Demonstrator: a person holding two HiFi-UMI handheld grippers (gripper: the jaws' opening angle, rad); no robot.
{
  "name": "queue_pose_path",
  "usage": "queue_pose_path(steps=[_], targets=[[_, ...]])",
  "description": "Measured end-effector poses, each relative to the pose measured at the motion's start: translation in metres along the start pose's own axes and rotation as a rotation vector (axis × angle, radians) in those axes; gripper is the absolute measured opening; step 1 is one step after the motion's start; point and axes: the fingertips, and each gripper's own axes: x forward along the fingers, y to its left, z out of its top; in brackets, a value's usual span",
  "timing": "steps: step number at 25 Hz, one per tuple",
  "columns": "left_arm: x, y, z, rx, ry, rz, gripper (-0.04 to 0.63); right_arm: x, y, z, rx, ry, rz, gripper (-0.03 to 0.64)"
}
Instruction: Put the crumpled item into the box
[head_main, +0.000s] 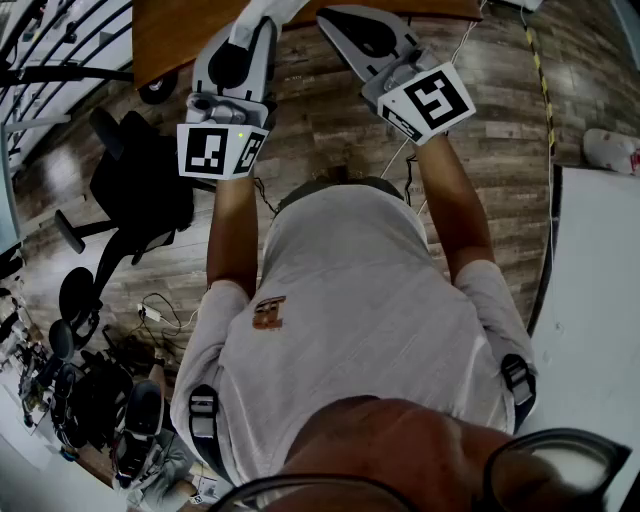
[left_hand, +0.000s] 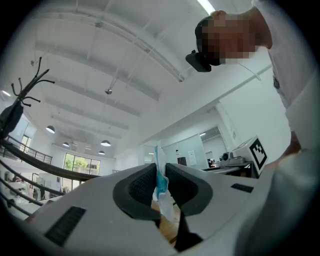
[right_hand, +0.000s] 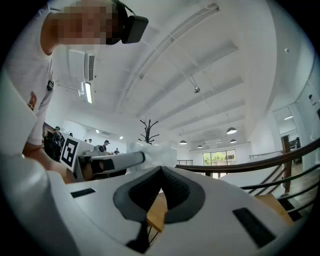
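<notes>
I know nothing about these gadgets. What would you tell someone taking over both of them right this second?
Left gripper: jaws shut on the crumpled item, white and blue, held up off any surface.
Right gripper: jaws shut, nothing between them.
Box: in no view.
Done: the item is picked up.
Left: find the box, carry the item over it, release.

We stretch our left arm (head_main: 232, 235) and right arm (head_main: 455, 210) forward, left gripper (left_hand: 160, 170) pinching the crumpled item (left_hand: 161, 182), right gripper (right_hand: 161, 172) jaws pressed together, empty.
</notes>
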Motion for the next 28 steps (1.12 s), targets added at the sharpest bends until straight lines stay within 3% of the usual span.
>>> queue_pose_path(steps=[15, 28], targets=[[-0.024, 0.017, 0.01, -0.007, -0.021, -0.01, 0.071, 0.013, 0.022, 0.006, 0.013, -0.016, -0.016, 0.033], [-0.042, 0.076, 0.001, -0.03, -0.036, -0.026, 0.071, 0.061, 0.037, -0.012, -0.002, 0.021, -0.051, 0.033]])
